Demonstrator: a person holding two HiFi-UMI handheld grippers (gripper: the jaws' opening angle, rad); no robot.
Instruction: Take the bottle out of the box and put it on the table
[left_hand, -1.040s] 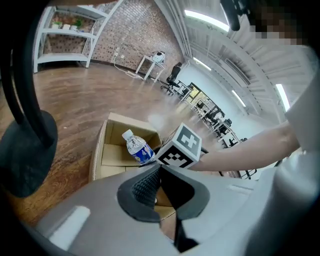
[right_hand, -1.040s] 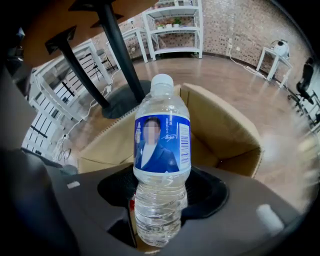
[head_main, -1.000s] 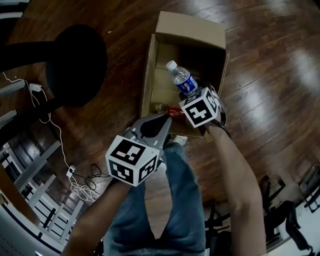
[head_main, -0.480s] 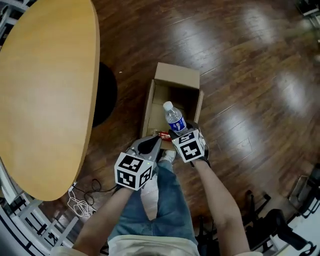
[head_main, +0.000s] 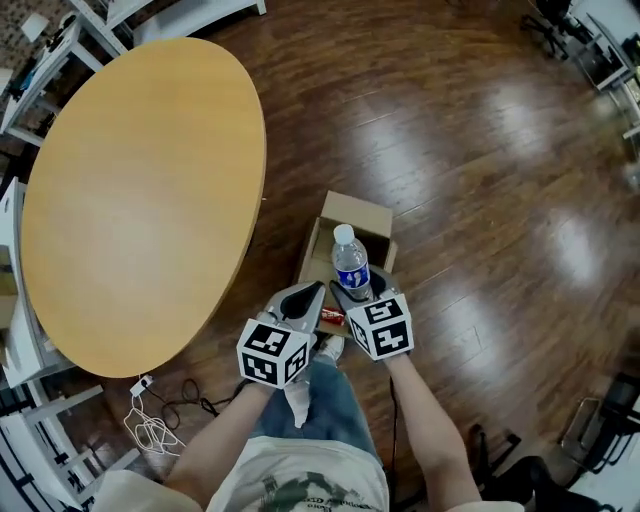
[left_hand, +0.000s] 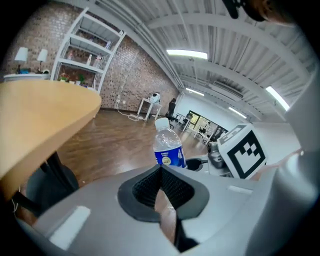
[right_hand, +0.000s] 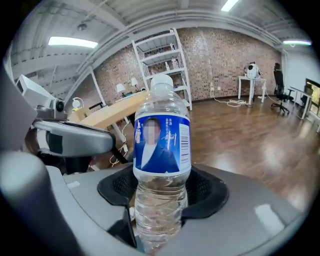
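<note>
Bottle: a clear water bottle (head_main: 350, 262) with a white cap and a blue label was held upright in the air. From the head view it was seen over the open box, and it touched neither the box nor the table.
Right gripper: the jaws of the right gripper (head_main: 352, 296) were clamped on the bottle's clear lower part, with the blue label just above the pads.
Left gripper: the jaws of the left gripper (head_main: 310, 295) were pressed together with nothing between them. It was carried just beside the right gripper and apart from the bottle.
Box: an open cardboard box (head_main: 357, 212) was seen standing on the dark wooden floor (head_main: 480, 180), near the table's rounded edge and partly covered by the two grippers.
Table: a large oval table (head_main: 140, 200) with a light wooden top was seen to the left of the box.
Red item: a small red thing (head_main: 333, 316) was seen between the grippers, by the box's near wall. What it was could not be told.
</note>
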